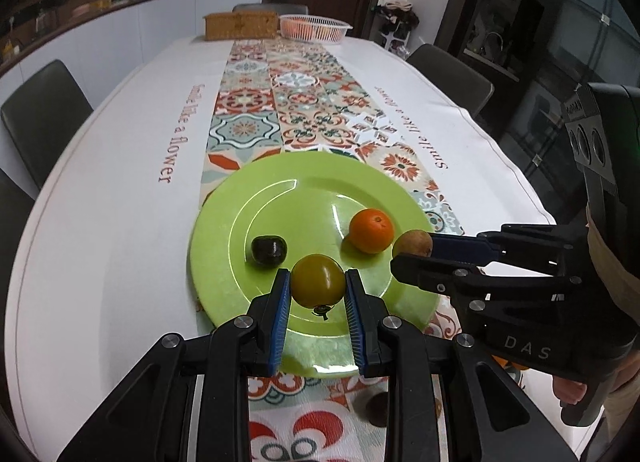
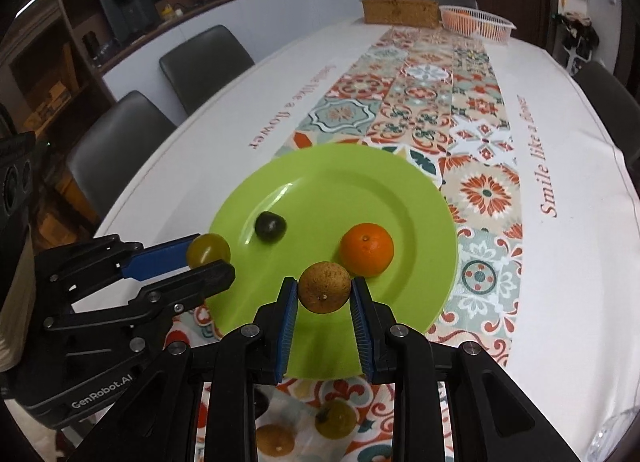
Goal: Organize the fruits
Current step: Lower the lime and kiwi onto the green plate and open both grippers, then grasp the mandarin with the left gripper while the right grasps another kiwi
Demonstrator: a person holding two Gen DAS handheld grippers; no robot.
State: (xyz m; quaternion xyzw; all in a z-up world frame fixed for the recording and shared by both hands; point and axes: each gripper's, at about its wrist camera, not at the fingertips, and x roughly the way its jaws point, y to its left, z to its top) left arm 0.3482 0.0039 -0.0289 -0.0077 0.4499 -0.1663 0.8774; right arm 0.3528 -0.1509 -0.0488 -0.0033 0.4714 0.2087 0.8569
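A long counter (image 1: 120, 189) draped in a white cloth with a patterned tile runner fills a dining room lined with dark chairs and shelves. The left hand-held gripper (image 1: 318, 286) pinches a round yellow-green fruit (image 1: 318, 281) between its blue pads, holding it over the near rim of a round lime-green plastic plate (image 1: 240, 221). The right hand-held gripper (image 2: 325, 294) pinches a round brown rough-skinned fruit (image 2: 325, 288) the same way, over the plate's near edge on its own side.

On the plate lie a small glossy dark fruit (image 1: 269, 250), towards the left, and a bright orange mandarin (image 1: 371, 230), towards the right; the two are apart from each other. The brown fruit sits just beside the mandarin, though whether they touch is hard to judge.

Beneath the right hand-held gripper, off the plate on the runner, rest another yellow-green fruit (image 2: 335, 420) and another brown one (image 2: 275, 440). At the counter's far end stand a woven tan box (image 1: 241, 25) and a pink slotted plastic basket (image 1: 316, 26), side by side.
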